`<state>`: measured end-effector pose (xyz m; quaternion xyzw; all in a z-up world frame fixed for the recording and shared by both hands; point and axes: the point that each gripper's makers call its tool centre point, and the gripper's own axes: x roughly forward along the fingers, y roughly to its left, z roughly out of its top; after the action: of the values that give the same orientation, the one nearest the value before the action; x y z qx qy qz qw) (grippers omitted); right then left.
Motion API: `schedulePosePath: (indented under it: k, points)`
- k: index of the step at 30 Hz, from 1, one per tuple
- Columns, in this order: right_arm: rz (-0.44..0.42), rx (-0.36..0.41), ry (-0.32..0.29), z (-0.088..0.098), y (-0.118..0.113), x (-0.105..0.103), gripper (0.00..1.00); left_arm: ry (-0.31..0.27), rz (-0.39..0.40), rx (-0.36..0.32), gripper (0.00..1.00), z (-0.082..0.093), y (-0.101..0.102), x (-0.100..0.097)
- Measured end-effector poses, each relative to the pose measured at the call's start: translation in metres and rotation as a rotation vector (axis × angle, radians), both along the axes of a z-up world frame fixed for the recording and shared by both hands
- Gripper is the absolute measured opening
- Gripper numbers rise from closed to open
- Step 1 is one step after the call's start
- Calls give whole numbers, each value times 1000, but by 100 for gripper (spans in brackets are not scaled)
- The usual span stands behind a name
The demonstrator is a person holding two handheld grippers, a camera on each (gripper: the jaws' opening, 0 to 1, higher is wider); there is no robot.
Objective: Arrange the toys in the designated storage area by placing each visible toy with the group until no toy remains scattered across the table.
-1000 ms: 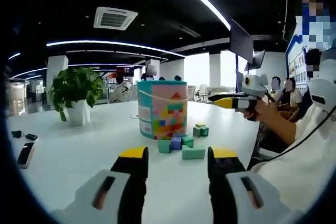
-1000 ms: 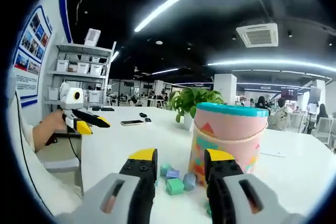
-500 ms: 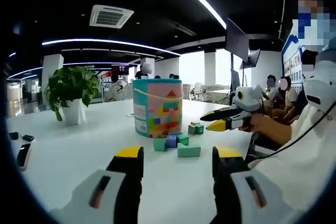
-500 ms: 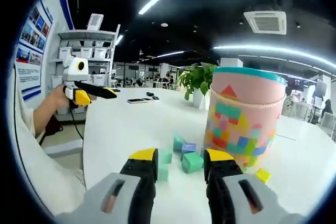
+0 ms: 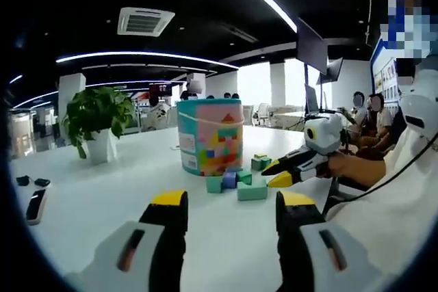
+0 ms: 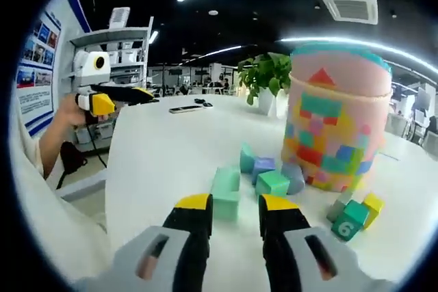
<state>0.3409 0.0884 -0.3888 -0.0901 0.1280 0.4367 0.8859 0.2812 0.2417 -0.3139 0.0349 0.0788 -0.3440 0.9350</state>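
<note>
A pink drum-shaped toy bucket [image 5: 210, 135] [image 6: 334, 128] stands on the white table [image 5: 96, 203]. Several small blocks lie at its foot: a long mint block [image 6: 226, 193] [image 5: 252, 191], a green cube [image 6: 273, 182], a purple one [image 6: 263, 166], and a teal numbered cube [image 6: 354, 215] beside a yellow one [image 6: 373, 202]. My right gripper [image 6: 234, 204] [image 5: 276, 173] is open and low over the table, with the mint block just beyond its tips. My left gripper [image 5: 233, 203] [image 6: 130, 95] is open and empty, held back from the pile.
A potted plant [image 5: 99, 120] [image 6: 267, 76] stands behind the bucket. A phone [image 5: 34, 204] [image 6: 185, 108] and small dark items [image 5: 31, 181] lie at the table's far side. A person's hand [image 6: 65, 111] holds the left gripper. Shelving [image 6: 113, 52] stands off the table.
My right gripper has dropped and moved in on the blocks, its jaws a little narrower; the mint block now lies just ahead of its tips. The left gripper has barely moved.
</note>
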Motion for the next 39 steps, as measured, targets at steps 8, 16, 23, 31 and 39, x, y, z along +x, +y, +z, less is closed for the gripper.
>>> schedulePosePath:
  k: [8,16,23,31,39]
  points:
    - [26,15,13,-2,9,-10,28,0,5,3,53,0,1,1]
    - [-42,-10,72,-17,8,-5,26,6,-10,9,52,-3,-4,0]
    - [-40,-22,44,-16,6,-3,20,6,-5,8,52,-3,-1,0]
    - [-33,-68,60,-27,13,0,24,10,-8,13,52,-5,-3,-1]
    - [-49,-82,73,-29,15,4,20,14,-10,12,52,-7,-4,0]
